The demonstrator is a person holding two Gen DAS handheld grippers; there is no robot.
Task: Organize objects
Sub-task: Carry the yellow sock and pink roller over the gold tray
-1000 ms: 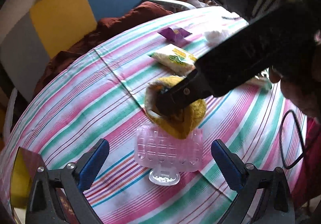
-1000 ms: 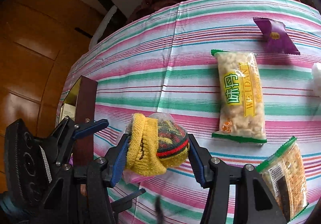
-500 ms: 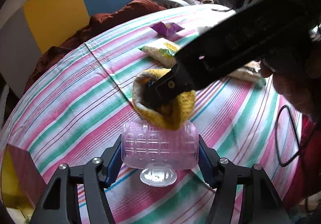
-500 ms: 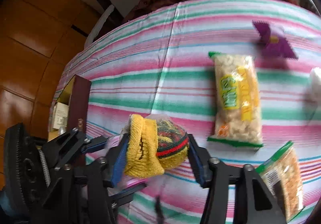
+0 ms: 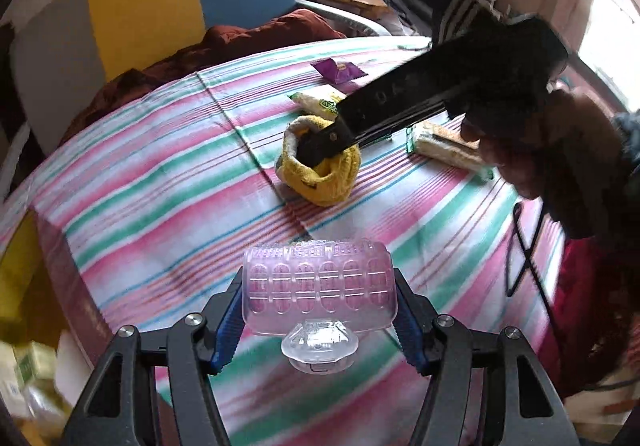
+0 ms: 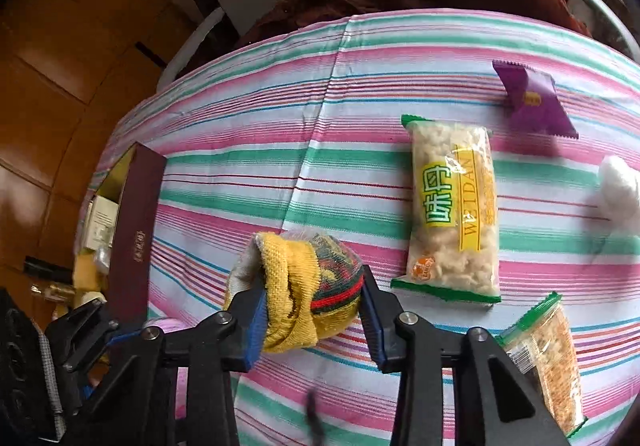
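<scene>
right wrist view: right gripper (image 6: 312, 310) closing on the sock bundle (image 6: 308, 286) between its pads; left gripper (image 5: 319, 316) clamps a pink plastic case (image 5: 318, 292)

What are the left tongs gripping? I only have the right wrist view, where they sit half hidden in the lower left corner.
Observer: The left tongs are clamped across a clear pink plastic case with ribbed rows.
Operator: And what is behind my camera, working the right tongs?
Observer: A bare hand wraps the handle of the right tongs, whose jaws are closing on the sock bundle.
Operator: Anything else nearby that I miss?
Observer: A thin black cable loop hangs below that hand.
</scene>
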